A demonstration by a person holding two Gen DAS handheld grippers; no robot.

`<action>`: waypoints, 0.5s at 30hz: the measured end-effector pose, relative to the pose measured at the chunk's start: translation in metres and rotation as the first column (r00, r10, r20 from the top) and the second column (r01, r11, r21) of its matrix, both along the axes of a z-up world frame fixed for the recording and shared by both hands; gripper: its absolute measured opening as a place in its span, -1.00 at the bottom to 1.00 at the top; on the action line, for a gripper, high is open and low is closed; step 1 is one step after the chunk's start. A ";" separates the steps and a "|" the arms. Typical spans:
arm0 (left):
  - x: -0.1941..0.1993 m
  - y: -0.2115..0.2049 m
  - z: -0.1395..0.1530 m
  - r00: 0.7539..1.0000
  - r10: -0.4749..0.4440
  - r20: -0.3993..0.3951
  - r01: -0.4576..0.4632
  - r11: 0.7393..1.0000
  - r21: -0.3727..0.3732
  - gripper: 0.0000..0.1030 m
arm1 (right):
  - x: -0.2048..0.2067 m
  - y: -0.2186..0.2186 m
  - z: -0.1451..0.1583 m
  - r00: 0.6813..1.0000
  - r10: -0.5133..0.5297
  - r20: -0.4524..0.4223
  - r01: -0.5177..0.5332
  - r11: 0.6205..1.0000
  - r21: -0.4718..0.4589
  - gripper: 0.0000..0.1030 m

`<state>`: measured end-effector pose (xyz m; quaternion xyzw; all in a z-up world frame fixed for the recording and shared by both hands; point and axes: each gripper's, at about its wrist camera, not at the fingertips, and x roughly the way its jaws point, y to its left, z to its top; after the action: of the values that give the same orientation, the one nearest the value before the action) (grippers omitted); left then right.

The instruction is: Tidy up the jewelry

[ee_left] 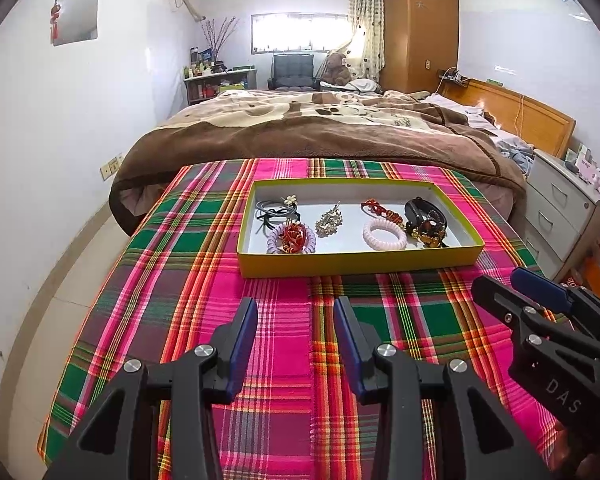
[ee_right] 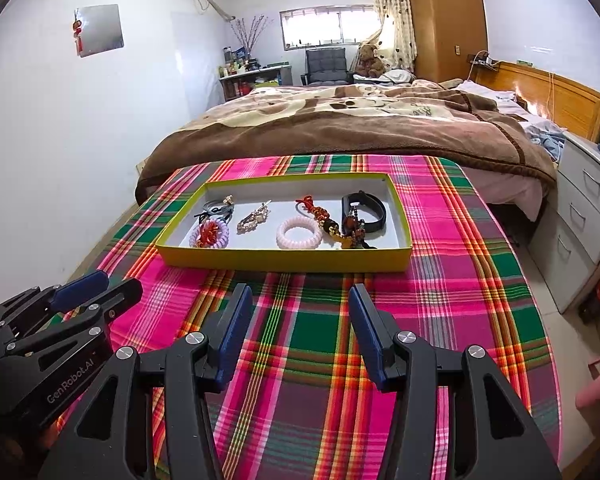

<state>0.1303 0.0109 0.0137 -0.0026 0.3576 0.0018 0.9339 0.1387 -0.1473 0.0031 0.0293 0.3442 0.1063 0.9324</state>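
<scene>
A yellow-walled tray (ee_left: 356, 261) (ee_right: 284, 259) lies on the plaid cloth and holds several pieces: grey hair ties (ee_left: 274, 209), a lilac coil band with a red ornament (ee_left: 292, 238), a gold brooch (ee_left: 329, 220) (ee_right: 253, 218), a pink coil band (ee_left: 385, 234) (ee_right: 299, 233), a red knot charm (ee_left: 380, 209), a black wristband (ee_left: 422, 209) (ee_right: 366, 206) and dark beads (ee_left: 430, 232). My left gripper (ee_left: 295, 312) is open and empty, hovering short of the tray. My right gripper (ee_right: 300, 300) is open and empty, also short of the tray.
The plaid cloth (ee_left: 284, 344) covers a table in front of a bed with a brown blanket (ee_left: 320, 132). A white drawer unit (ee_right: 588, 216) stands to the right. Each gripper shows in the other's view, at right (ee_left: 540, 312) and at left (ee_right: 68, 308).
</scene>
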 end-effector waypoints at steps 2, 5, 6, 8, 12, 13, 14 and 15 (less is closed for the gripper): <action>0.000 0.001 -0.001 1.000 0.000 -0.003 0.000 1.000 -0.001 -0.24 | -0.001 0.000 -0.001 1.000 0.001 0.000 -0.001 1.000 0.002 -0.01; 0.000 -0.001 0.000 1.000 -0.003 -0.003 0.003 1.000 0.002 -0.24 | -0.002 -0.001 -0.001 1.000 0.001 -0.001 -0.001 1.000 0.002 -0.01; 0.000 -0.001 -0.001 1.000 -0.003 -0.002 0.003 1.000 0.002 -0.24 | -0.002 -0.001 -0.001 1.000 0.001 -0.001 -0.001 1.000 0.003 -0.01; 0.000 -0.001 -0.001 1.000 -0.002 -0.003 0.002 1.000 0.001 -0.24 | -0.003 -0.001 -0.001 1.000 0.001 0.000 -0.001 1.000 0.002 -0.01; 0.000 -0.002 -0.001 1.000 -0.001 -0.001 0.001 1.000 0.001 -0.24 | -0.003 -0.002 0.000 1.000 0.000 0.001 0.000 1.000 0.002 -0.01; 0.000 -0.002 -0.001 1.000 -0.003 -0.001 0.003 1.000 0.002 -0.24 | -0.002 -0.001 0.000 1.000 0.000 -0.001 0.000 1.000 0.001 -0.01; 0.000 -0.002 -0.001 1.000 -0.002 -0.001 0.002 1.000 0.002 -0.24 | -0.002 -0.001 0.000 1.000 0.000 -0.001 0.000 1.000 0.001 -0.01; 0.000 -0.002 -0.001 1.000 0.000 -0.001 0.000 1.000 0.002 -0.24 | -0.002 -0.001 0.000 1.000 0.000 -0.001 0.000 1.000 0.002 -0.01</action>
<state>0.1302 0.0085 0.0132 -0.0019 0.3581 0.0023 0.9337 0.1364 -0.1485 0.0035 0.0302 0.3446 0.1065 0.9322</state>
